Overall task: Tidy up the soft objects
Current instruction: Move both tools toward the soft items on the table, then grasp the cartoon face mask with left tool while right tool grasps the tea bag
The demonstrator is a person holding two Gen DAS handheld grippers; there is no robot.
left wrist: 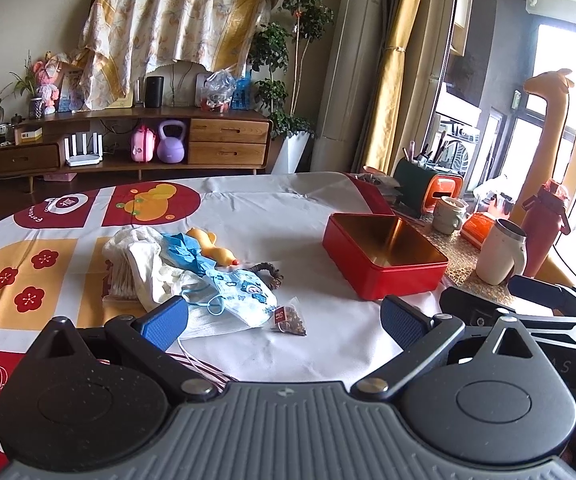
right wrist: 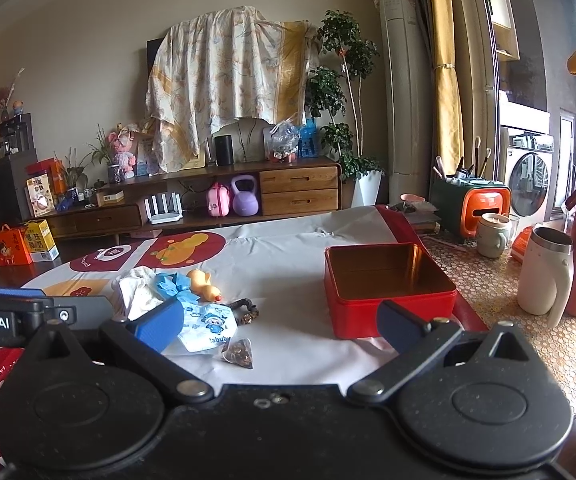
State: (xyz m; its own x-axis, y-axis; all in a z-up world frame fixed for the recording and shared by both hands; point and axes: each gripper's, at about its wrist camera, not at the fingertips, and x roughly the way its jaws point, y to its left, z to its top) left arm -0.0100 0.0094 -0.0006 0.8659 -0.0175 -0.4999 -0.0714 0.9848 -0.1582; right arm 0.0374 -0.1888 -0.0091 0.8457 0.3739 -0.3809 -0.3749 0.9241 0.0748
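Note:
A pile of soft things lies on the tablecloth: white cloth [left wrist: 136,264] [right wrist: 138,290], a crumpled blue glove [left wrist: 186,248] [right wrist: 174,283], a yellow rubber duck [left wrist: 212,250] [right wrist: 204,284], a child's printed face mask [left wrist: 244,296] [right wrist: 208,326], a brown hair tie [left wrist: 270,274] [right wrist: 248,310] and a tea bag [left wrist: 289,318] [right wrist: 240,352]. An open, empty red tin [left wrist: 383,256] [right wrist: 387,288] stands to the right. My left gripper [left wrist: 284,320] is open, low before the pile. My right gripper [right wrist: 280,326] is open, between pile and tin.
The cloth-covered table [left wrist: 248,208] ends at its right in a beaded mat with a white mug [left wrist: 501,250] [right wrist: 545,276], a red bottle [left wrist: 543,228], a pale cup [right wrist: 493,234] and a green-orange holder [right wrist: 471,204]. A sideboard [right wrist: 208,200] stands beyond.

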